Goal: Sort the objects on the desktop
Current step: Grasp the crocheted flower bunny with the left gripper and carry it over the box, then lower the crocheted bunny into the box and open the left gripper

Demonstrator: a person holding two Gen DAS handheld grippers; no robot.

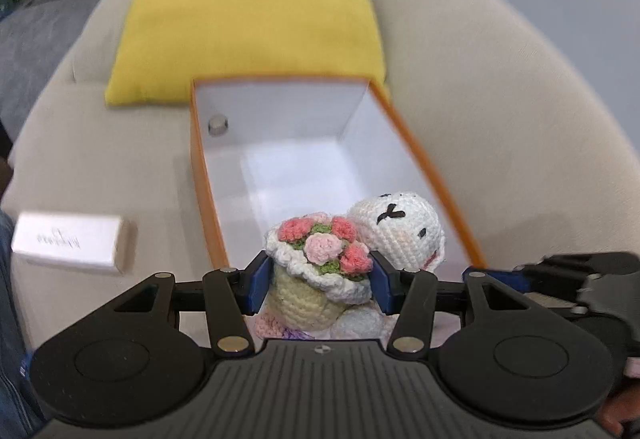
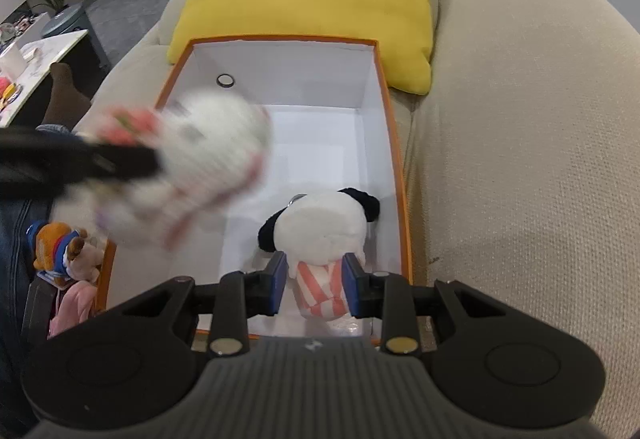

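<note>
An orange box [image 1: 420, 143] with a white inside sits open on a beige sofa; it also shows in the right wrist view [image 2: 394, 143]. My left gripper [image 1: 318, 285] is shut on a white crochet bunny [image 1: 400, 227] that holds a pink flower bouquet, over the box's near end. The bunny appears blurred at the left of the right wrist view [image 2: 200, 159]. My right gripper [image 2: 316, 285] is shut on a panda plush [image 2: 324, 223] with a red-and-white striped body, held over the box's near right part.
A yellow cushion [image 1: 248, 15] lies behind the box. A small white carton [image 1: 68, 241] lies on the seat to the left. An orange plush and a pink one [image 2: 64, 243] sit left of the box. A sofa backrest [image 2: 520, 119] rises on the right.
</note>
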